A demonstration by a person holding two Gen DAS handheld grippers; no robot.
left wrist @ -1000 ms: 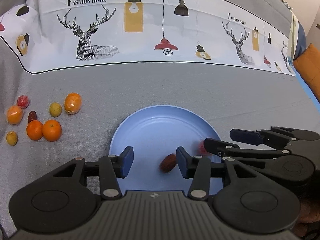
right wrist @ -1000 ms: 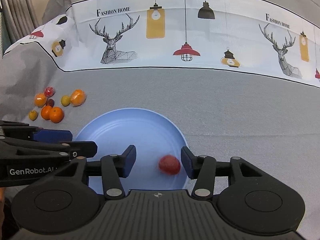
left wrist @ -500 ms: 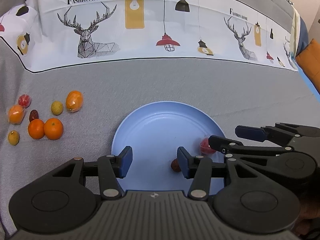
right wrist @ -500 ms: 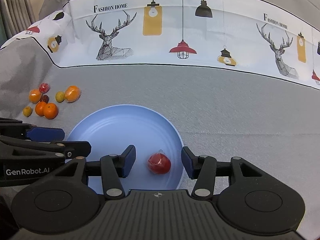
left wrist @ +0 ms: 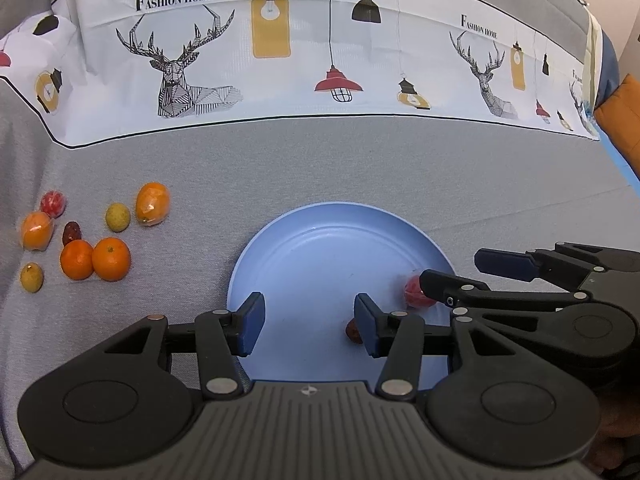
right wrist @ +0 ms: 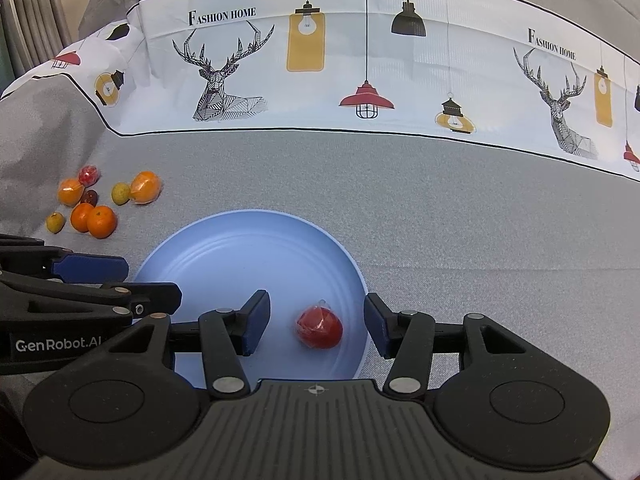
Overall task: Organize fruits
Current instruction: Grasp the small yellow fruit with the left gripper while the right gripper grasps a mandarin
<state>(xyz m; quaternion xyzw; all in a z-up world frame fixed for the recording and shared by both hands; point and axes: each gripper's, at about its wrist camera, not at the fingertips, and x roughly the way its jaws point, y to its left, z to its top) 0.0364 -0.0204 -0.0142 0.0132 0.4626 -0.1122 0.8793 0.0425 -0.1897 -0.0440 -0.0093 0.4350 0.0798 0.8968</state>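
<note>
Gray cloth-covered tabletop (left wrist: 360,160) with a white printed band (left wrist: 280,60) across the far side — deer, lamps, "Fashion Home". Blue plate (left wrist: 320,240) sits near the front. Well apart to its left, loose fruit cluster (left wrist: 88,232) directly on the cloth — two oranges touching, wrapped orange ones, small yellow-green ones, a dark red one.

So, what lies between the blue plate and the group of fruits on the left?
Only bare grey cloth lies between the blue plate and the fruit group; both wrist views show this.
</note>
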